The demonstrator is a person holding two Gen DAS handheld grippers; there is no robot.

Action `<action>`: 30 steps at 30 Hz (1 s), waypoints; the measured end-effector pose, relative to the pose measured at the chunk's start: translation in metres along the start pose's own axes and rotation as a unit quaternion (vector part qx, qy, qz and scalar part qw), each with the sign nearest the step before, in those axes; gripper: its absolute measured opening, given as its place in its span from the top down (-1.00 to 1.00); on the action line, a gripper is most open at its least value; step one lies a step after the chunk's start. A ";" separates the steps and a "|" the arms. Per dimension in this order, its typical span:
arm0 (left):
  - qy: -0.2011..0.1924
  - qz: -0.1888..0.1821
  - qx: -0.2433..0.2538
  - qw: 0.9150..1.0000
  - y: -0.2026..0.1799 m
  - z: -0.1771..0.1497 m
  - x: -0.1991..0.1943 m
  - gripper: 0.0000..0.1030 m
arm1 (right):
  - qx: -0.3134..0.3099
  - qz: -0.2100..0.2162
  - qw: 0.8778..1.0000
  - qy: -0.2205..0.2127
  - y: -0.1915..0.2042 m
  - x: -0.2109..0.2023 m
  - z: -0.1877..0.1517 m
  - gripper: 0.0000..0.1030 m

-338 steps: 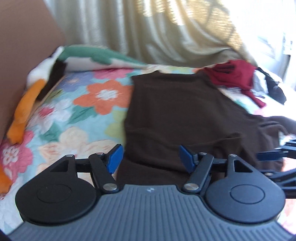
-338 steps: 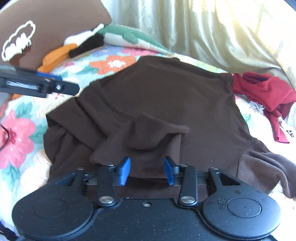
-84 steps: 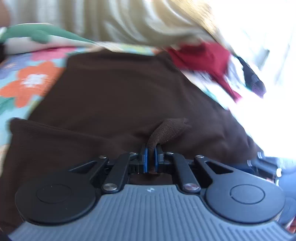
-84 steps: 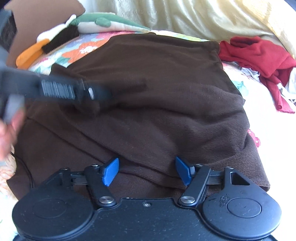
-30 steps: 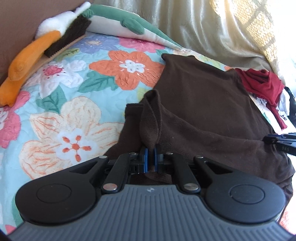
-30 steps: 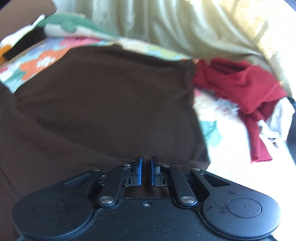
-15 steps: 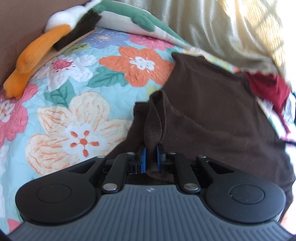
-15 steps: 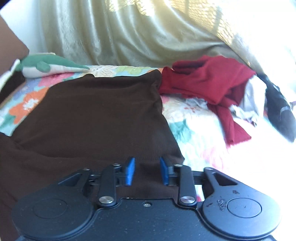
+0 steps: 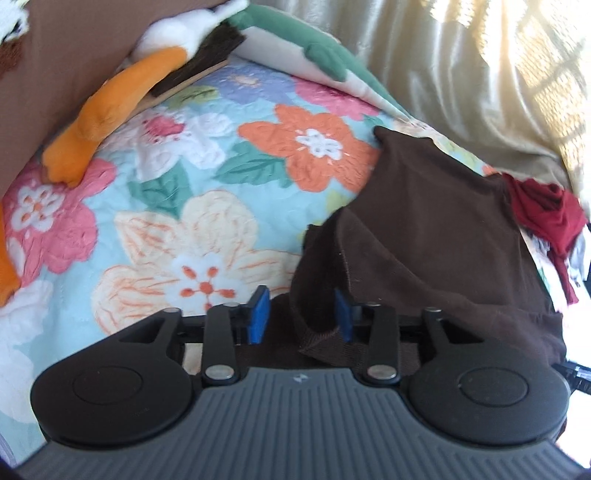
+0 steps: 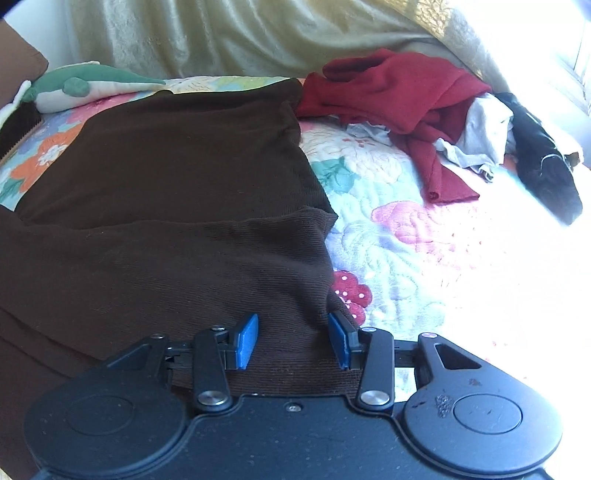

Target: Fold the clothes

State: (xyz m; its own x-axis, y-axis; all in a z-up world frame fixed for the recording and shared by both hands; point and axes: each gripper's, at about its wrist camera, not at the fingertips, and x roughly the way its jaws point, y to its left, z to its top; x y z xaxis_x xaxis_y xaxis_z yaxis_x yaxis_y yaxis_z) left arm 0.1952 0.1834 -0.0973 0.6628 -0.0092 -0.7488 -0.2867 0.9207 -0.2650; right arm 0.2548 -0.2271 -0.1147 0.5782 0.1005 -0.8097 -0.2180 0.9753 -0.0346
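Brown knit garment (image 10: 177,192) on the bed's floral quilt (image 9: 177,206), partly folded. Its near portion is doubled over the body, forming a second layer with a straight upper edge across the right wrist view; the far portion lies flat toward the curtain (image 10: 229,33). On the left side a ribbed fold stands up in a loose ridge and is not yet flattened. Judged from these views, 1 fold is in place, and smoothing plus at least 1 further fold remain. A red garment (image 10: 399,92) and other pale and dark clothes lie unfolded well to the right of the brown piece.

Left hand-held gripper (image 9: 301,314): low over the garment's left edge, pointing forward along the bed, blue pads apart. The ribbed ridge of cloth rises between them and touches the right pad, but nothing is pinched; the gripper is released.

Right hand-held gripper (image 10: 291,341): low over the near right corner of the doubled layer, also pointing forward, pads spread wide and grasping nothing. Brown cloth lies beneath and between the 2 fingers, with the quilt just beside the right one.
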 end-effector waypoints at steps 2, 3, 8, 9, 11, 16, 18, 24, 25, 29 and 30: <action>0.016 0.015 0.011 1.000 -0.003 -0.002 0.005 0.13 | -0.003 -0.003 1.000 -0.001 0.001 -0.002 0.001 0.07; 0.028 0.024 0.013 0.999 -0.004 -0.004 0.009 0.12 | -0.004 -0.005 1.000 -0.001 0.002 -0.002 0.001 0.05; 0.053 0.038 -0.023 0.998 0.013 -0.005 0.015 0.04 | 0.002 -0.010 1.000 -0.002 0.002 -0.008 -0.004 0.01; 0.052 0.038 -0.027 0.998 0.015 -0.004 0.014 0.02 | 0.006 -0.011 1.000 -0.002 0.001 -0.010 -0.005 0.01; 0.046 0.042 -0.025 0.998 0.016 -0.002 0.011 0.02 | 0.014 -0.010 1.000 -0.001 0.000 -0.012 -0.005 0.00; 0.049 0.051 -0.022 0.997 0.017 -0.002 0.009 0.02 | 0.005 -0.006 1.000 -0.003 0.008 -0.016 -0.003 -0.06; 0.051 0.052 -0.023 0.997 0.017 -0.001 0.007 0.02 | 0.002 -0.008 1.000 -0.001 0.008 -0.017 -0.003 -0.07; 0.035 0.057 -0.015 0.998 0.015 0.003 -0.005 -0.09 | 0.019 -0.008 1.000 0.001 -0.001 -0.026 -0.010 -0.07; 0.033 0.059 -0.012 0.998 0.014 0.003 -0.006 -0.09 | 0.020 -0.009 1.000 0.000 -0.002 -0.028 -0.011 -0.07; 0.029 0.044 -0.007 0.999 0.009 0.003 -0.012 -0.09 | 0.033 -0.005 0.999 -0.003 -0.007 -0.037 -0.014 -0.07; 0.025 0.039 -0.003 0.999 0.006 0.002 -0.014 -0.09 | 0.038 0.000 0.999 -0.003 -0.007 -0.039 -0.014 -0.07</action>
State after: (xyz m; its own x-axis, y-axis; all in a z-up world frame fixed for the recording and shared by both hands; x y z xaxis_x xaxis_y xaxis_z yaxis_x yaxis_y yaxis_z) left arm 0.1861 0.1896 -0.0868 0.6025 0.0422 -0.7970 -0.3404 0.9168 -0.2087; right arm 0.2227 -0.2410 -0.0914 0.5825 0.1008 -0.8065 -0.1569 0.9876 0.0101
